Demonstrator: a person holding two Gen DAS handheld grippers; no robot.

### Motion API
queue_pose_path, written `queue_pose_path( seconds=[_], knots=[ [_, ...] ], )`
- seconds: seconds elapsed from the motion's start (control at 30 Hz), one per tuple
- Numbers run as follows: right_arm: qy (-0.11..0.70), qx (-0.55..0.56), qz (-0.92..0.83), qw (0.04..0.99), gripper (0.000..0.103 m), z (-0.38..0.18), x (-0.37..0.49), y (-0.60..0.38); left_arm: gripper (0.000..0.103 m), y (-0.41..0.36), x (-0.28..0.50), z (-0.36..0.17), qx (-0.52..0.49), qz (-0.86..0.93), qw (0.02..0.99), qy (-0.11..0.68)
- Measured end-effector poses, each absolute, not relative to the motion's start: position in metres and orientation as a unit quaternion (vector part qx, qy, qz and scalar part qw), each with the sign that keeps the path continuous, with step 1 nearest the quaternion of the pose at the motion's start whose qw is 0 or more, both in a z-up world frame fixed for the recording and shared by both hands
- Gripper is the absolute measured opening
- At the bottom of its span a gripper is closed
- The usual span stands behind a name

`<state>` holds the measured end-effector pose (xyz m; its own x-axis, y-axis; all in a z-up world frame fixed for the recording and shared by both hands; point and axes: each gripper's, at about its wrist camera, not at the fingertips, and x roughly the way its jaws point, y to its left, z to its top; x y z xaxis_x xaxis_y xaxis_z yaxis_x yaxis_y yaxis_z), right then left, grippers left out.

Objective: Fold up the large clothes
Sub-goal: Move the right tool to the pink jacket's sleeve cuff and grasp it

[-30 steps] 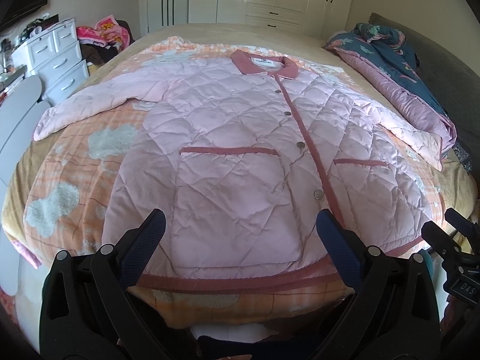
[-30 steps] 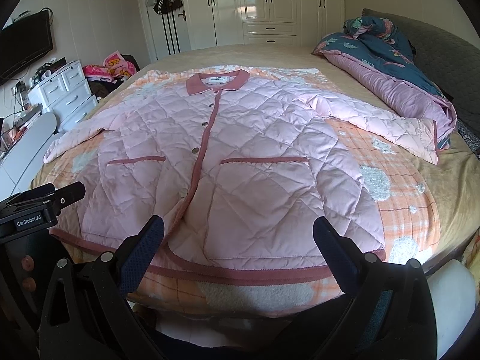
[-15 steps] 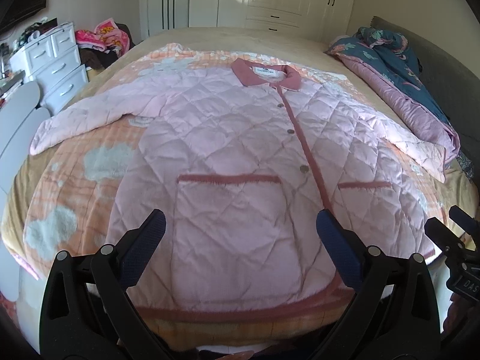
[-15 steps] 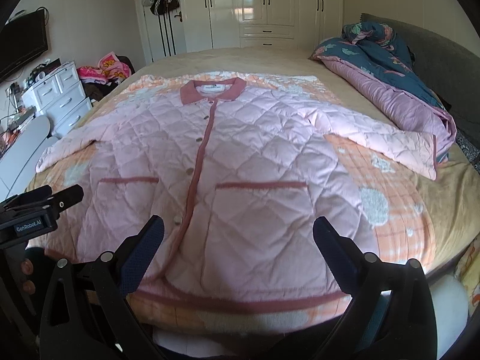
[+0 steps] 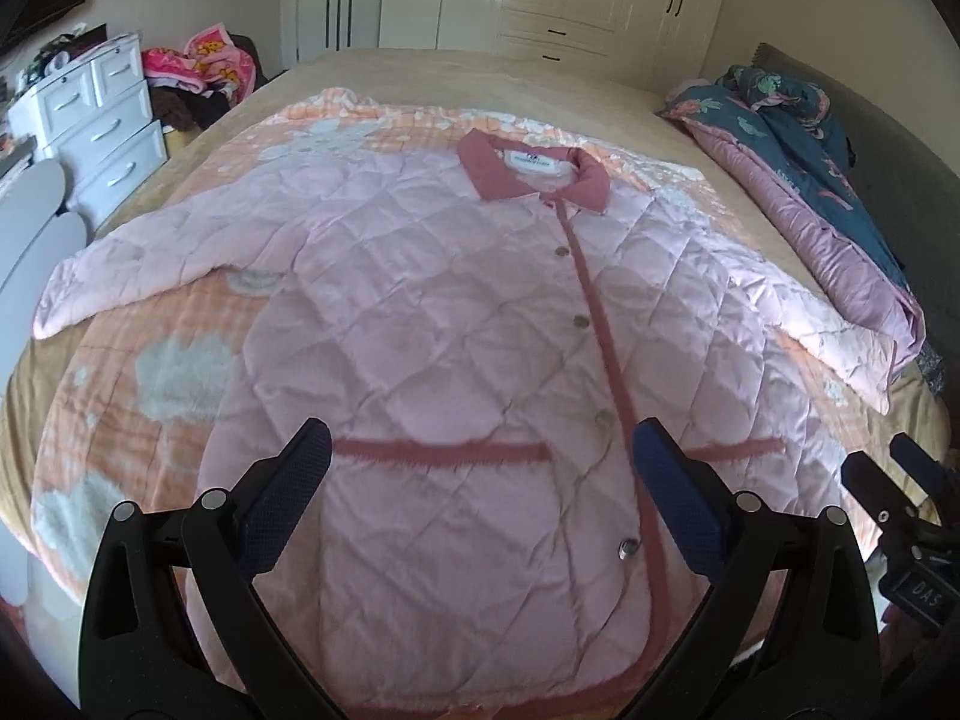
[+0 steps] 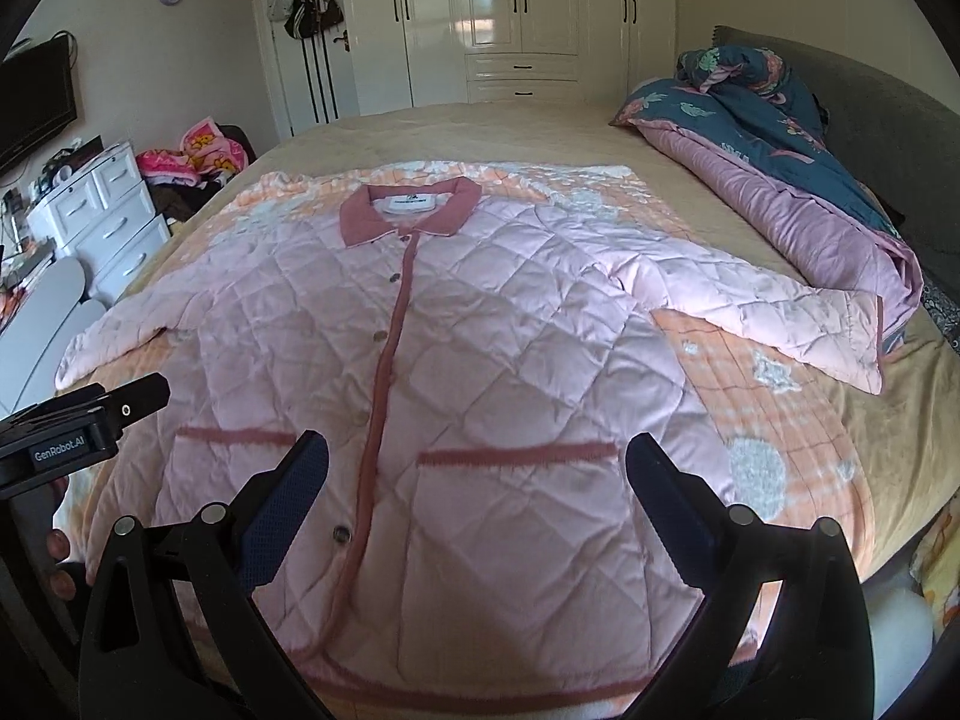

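A large pink quilted jacket (image 5: 456,312) lies flat, front up and buttoned, on the bed, collar (image 5: 534,174) at the far end, both sleeves spread out. It also shows in the right wrist view (image 6: 480,348). My left gripper (image 5: 480,456) is open and empty, hovering over the jacket's lower left pocket. My right gripper (image 6: 477,462) is open and empty over the lower right pocket (image 6: 516,456). The hem lies under both grippers, partly hidden by them.
An orange patterned blanket (image 5: 150,360) lies under the jacket on a beige bed (image 6: 480,126). A blue and pink quilt (image 6: 780,168) is heaped along the right. White drawers (image 5: 96,120) stand left of the bed. White wardrobes (image 6: 510,18) are behind.
Both grippers have moved forward over the jacket, from before the hem to above the pockets. Both stay open.
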<state>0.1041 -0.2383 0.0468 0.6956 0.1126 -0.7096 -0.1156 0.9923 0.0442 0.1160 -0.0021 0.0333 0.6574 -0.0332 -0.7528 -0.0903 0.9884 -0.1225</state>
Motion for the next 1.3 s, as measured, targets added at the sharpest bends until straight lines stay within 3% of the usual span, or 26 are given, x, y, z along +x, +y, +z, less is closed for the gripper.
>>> queue_pose_path(
  seconds=[0.6, 1.3],
  knots=[
    [0.393, 0.034, 0.02, 0.919, 0.099, 0.048, 0.192, -0.276, 0.094, -0.031, 0.205, 0.035, -0.077, -0.01, 0.9, 0.43],
    [0.415, 0.203, -0.107, 0.88, 0.099, -0.011, 0.266, -0.452, 0.094, -0.084, 0.307, -0.004, -0.095, -0.033, 0.878, 0.467]
  ],
)
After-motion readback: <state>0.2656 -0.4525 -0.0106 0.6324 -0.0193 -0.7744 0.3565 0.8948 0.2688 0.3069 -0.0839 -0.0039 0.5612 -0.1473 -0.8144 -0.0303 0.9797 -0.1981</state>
